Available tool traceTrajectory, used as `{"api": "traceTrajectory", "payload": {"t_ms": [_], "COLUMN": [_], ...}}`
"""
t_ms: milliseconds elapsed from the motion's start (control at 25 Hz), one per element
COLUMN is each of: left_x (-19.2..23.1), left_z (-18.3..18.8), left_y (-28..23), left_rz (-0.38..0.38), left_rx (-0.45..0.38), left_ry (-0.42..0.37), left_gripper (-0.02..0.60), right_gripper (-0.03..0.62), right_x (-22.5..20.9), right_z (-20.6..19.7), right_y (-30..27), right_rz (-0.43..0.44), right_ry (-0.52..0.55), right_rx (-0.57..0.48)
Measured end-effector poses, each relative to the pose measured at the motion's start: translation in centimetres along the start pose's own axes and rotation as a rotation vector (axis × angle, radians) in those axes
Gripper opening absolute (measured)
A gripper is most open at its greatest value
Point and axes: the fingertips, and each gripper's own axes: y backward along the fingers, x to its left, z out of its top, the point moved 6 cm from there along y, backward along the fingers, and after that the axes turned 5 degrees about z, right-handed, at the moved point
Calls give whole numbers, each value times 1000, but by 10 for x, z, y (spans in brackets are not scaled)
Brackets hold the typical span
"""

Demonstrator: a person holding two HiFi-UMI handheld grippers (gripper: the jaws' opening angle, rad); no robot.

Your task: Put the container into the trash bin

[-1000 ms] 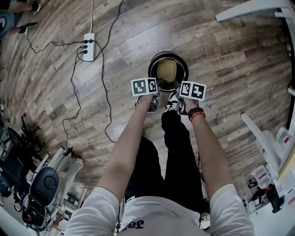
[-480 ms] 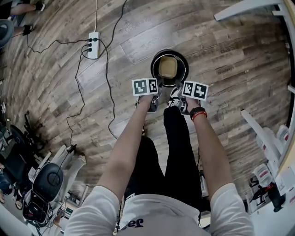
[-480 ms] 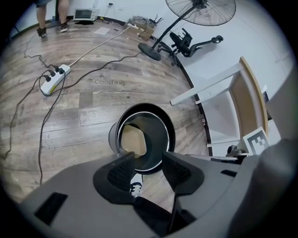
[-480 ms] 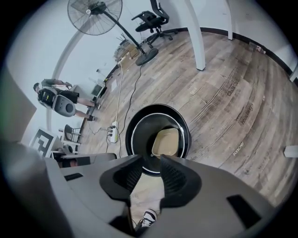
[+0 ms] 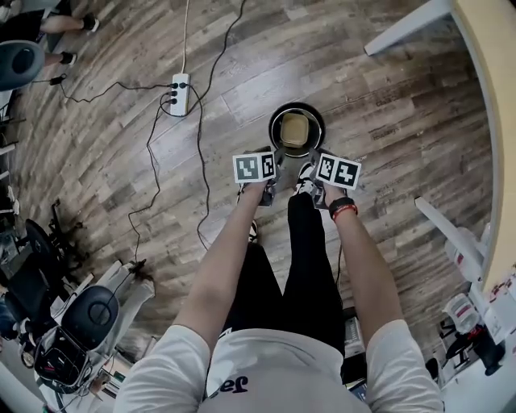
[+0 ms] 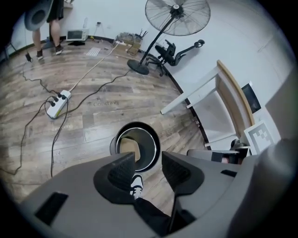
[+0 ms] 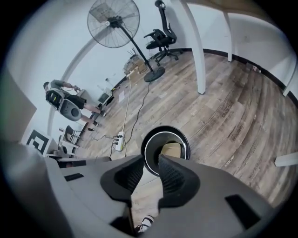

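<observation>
Tan box-shaped container (image 5: 293,127) lies inside the round black trash bin (image 5: 272,135). Left gripper (image 6: 148,169) hangs released and empty; right gripper (image 7: 151,173) is empty too, its jaws closing. White power strip (image 5: 179,83) lies well apart on the wood-plank floor (image 5: 387,97).

Head view: from the person's head, high up, facing steeply down on the wooden floor (image 5: 387,121); the trash bin (image 5: 274,121) lies well below.
Left gripper view: rides on the left hand-held gripper (image 6: 148,168), looking forward and down along its jaws; bin just past the tips.
Right gripper view: rides on the right hand-held gripper (image 7: 150,173), tilted likewise, looking past its closing jaws, nothing between them.
Shared by all: bin, power strip (image 5: 179,93), surrounding floor.
Shared by gripper views: floor fan (image 6: 175,14), office chair (image 6: 179,49).
</observation>
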Motion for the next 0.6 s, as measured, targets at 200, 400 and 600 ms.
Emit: {"api": "traceTrajectory", "payload": {"t_ms": [200,400,600], "left_x": [-22,-45,-60], "left_z": [6,5,-2], "left_y": [58,122,184], "left_rz": [14,8,7], "left_rx": [-94,-168,-190], "left_ry": [-77,-111,-131], "left_gripper": [192,189,186], "right_gripper": [114,110,110], "right_x": [36,68,106], "right_z": [6,6,-1], "right_y": [53,111,167], "right_rz": [-21,-32,-19], "right_ry": [109,162,155], "right_rx": [-60,-92,-131]}}
